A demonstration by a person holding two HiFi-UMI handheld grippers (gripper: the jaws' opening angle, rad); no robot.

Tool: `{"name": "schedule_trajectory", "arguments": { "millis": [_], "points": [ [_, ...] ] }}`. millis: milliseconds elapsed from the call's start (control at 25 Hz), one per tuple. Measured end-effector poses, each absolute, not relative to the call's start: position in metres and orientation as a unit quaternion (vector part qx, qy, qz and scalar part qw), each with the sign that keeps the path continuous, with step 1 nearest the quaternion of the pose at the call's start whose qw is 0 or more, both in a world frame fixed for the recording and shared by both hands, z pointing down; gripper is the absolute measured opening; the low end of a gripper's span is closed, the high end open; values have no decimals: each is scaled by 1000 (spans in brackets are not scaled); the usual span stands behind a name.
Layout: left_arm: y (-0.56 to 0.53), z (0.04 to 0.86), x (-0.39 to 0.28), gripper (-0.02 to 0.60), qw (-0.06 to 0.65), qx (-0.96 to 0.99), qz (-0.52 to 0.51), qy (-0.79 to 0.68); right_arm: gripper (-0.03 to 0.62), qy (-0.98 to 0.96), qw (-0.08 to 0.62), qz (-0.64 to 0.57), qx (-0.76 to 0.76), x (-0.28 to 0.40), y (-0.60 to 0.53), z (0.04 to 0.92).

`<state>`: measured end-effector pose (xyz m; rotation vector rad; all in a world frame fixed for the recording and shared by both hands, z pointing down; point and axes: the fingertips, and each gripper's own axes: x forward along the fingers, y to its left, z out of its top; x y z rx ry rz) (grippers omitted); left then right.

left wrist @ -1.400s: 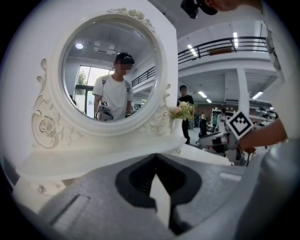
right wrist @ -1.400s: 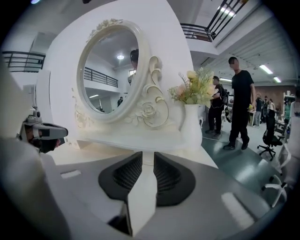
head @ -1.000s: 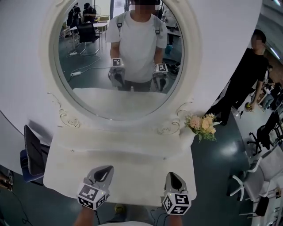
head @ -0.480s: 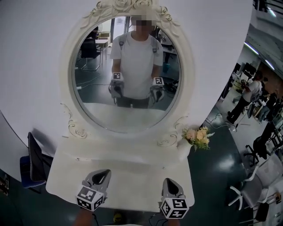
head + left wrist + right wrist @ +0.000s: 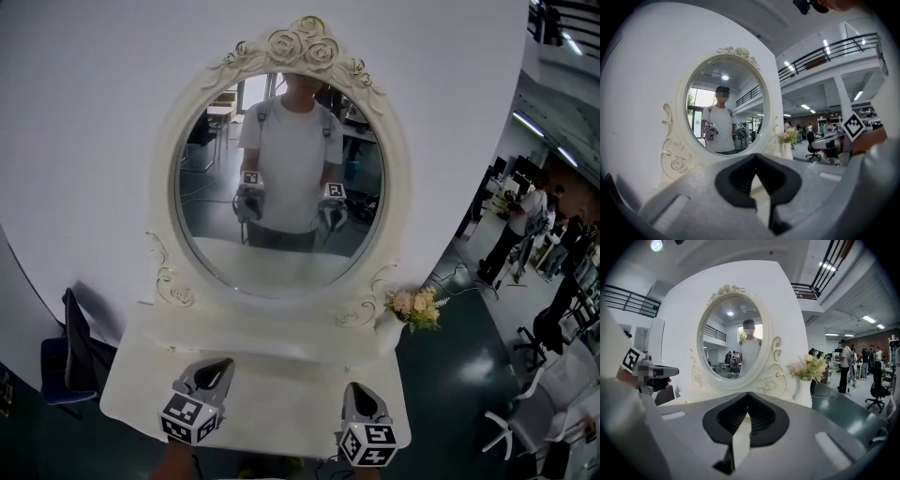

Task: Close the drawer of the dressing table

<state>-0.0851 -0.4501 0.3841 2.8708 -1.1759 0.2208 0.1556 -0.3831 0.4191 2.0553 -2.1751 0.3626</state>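
Change: against a second ago, the head view has tipped up. The mirror [image 5: 281, 216] shows whole, its rose crest [image 5: 305, 42] has come into view, and the dressing table [image 5: 281, 389] sits lower and smaller.
Left gripper [image 5: 221, 364]: jaws pressed together with nothing between them, over the table's front edge at 7 o'clock in the head view.
Right gripper [image 5: 362, 389]: jaws likewise pressed together and bare, at 5 o'clock.
Drawer: no view shows it. Nothing juts from the front edge between the grippers, so it is probably already pushed in under the tabletop.
Key relation: the drawer front would lie below both grippers and slightly ahead of them, towards 12 o'clock. Its long axis would run 9 to 3, with each gripper about equally near.
Beyond: the flowers [image 5: 412, 307] stand at 2 o'clock from the right gripper, and a chair [image 5: 75, 361] at 9 o'clock from the left.
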Motion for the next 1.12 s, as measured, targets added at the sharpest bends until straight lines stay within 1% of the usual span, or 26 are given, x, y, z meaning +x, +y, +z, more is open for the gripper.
{"name": "schedule_trajectory", "arguments": {
  "millis": [520, 880, 1120],
  "points": [
    [-446, 367, -94, -2, -1, 924, 56, -377, 2, -715, 62, 112, 687, 149, -375, 408],
    [-439, 360, -93, -2, -14, 927, 51, -372, 2, -708, 47, 96, 698, 152, -365, 395],
    [-434, 351, -89, -2, -23, 928, 50, -370, 2, -711, 53, 96, 695, 154, -362, 392]
  ]
}}
